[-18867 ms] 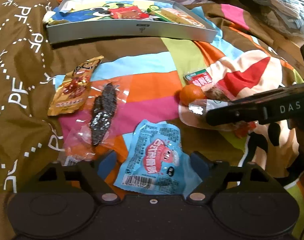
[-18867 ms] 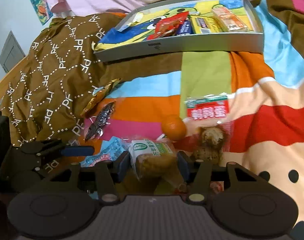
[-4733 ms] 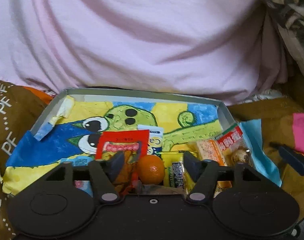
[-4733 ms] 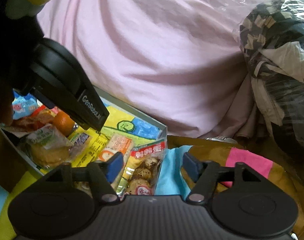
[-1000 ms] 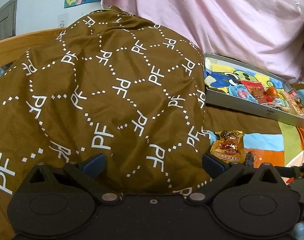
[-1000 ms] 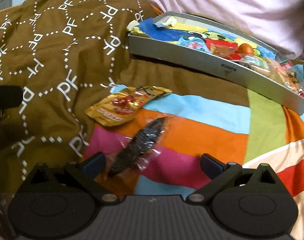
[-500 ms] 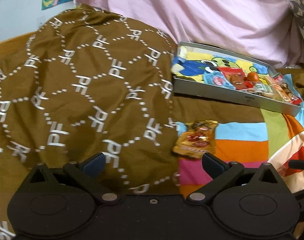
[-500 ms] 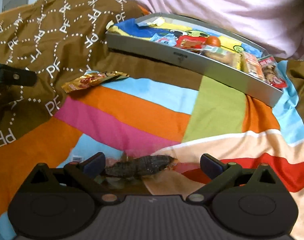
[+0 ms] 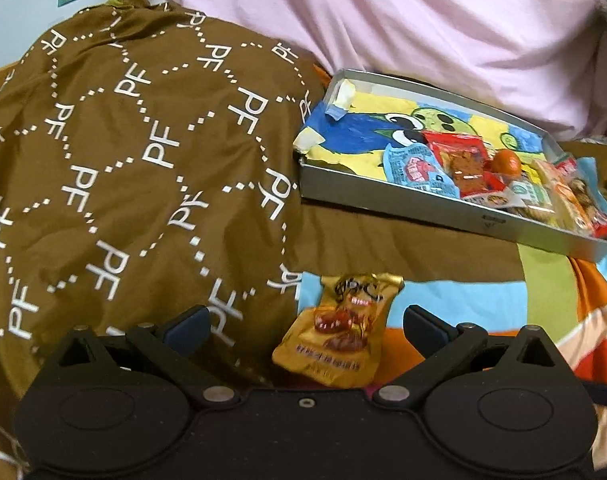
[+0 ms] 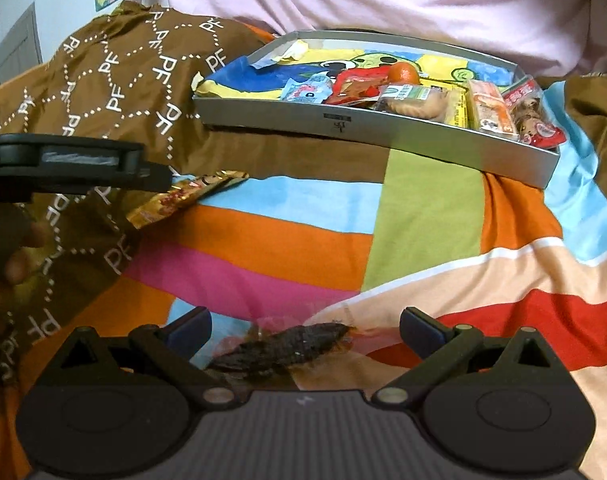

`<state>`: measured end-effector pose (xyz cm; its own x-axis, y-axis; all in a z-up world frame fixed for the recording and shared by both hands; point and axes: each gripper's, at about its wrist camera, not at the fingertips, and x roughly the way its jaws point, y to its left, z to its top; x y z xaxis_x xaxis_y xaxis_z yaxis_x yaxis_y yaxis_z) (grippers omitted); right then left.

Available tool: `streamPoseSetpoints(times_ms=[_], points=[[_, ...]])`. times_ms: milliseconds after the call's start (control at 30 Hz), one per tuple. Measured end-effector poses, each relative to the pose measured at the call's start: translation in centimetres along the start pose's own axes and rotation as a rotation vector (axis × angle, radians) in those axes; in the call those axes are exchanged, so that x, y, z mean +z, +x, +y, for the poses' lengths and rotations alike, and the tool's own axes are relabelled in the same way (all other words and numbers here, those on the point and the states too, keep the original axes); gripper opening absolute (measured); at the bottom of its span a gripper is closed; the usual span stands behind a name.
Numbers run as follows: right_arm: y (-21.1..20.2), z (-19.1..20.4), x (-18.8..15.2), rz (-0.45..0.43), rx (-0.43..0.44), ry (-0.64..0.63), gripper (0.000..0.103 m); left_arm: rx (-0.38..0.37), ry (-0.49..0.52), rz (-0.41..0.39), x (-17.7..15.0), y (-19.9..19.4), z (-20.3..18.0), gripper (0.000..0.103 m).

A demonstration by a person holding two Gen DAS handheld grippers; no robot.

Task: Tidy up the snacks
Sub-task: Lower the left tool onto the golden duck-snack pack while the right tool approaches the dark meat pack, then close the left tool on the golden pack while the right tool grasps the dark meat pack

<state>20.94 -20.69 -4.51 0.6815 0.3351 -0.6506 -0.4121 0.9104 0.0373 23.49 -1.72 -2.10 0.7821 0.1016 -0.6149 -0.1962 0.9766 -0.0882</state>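
A gold foil snack packet printed with red fruit [image 9: 337,332] lies flat on the striped bedcover at the lower middle of the left wrist view, between the spread fingers of the left gripper [image 9: 306,322], whose jaws stand wide and touch nothing. The packet's lower edge is cut off by the gripper body, and its print is too blurred to read.

In the right wrist view, a dark, rough dried snack in a clear wrapper [image 10: 287,348] sits at the bottom centre between the wide-open fingers of the right gripper [image 10: 305,326]; its near end is hidden behind the gripper body, and I cannot tell whether either finger touches it.

Further back, toward the upper right of both views, a shallow grey metal tray lined with a bright cartoon picture [image 9: 423,206] holds the sorted snacks along its right half: a light blue packet [image 9: 417,168], a red packet [image 9: 465,160], a small orange fruit [image 9: 507,162] and several clear-wrapped pastries whose labels are too small to make out. A small mark on the tray's front wall is illegible.

A brown quilted blanket repeating the white letters "PF" [image 9: 123,168] fills the left side, and pale pink fabric [image 9: 383,16] is heaped behind the tray. At the left edge of the right wrist view, part of a hand [image 10: 7,264] shows, cut off by the frame.
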Motion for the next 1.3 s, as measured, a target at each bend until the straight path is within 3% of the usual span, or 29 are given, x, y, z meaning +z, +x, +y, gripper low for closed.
streamPoseSetpoints(times_ms=[400, 667, 1100, 1300], points=[[-0.5, -0.6, -0.2, 0.065, 0.096, 0.078, 0.103, 0.022, 0.074, 0.066, 1.1, 3.4, -2.4, 0.102], [0.1, -1.6, -0.8, 0.139, 0.156, 0.175, 0.103, -0.02, 0.13, 0.111, 0.8, 5.4, -2.2, 0.102], [1.4, -1.3, -0.5, 0.066, 0.162, 0.179, 0.103, -0.084, 0.141, 0.086, 0.9, 6.2, -1.6, 0.102], [1.5, -1.3, -0.4, 0.037, 0.165, 0.166, 0.103, -0.149, 0.154, 0.094, 0.3, 5.8, -1.9, 0.102]])
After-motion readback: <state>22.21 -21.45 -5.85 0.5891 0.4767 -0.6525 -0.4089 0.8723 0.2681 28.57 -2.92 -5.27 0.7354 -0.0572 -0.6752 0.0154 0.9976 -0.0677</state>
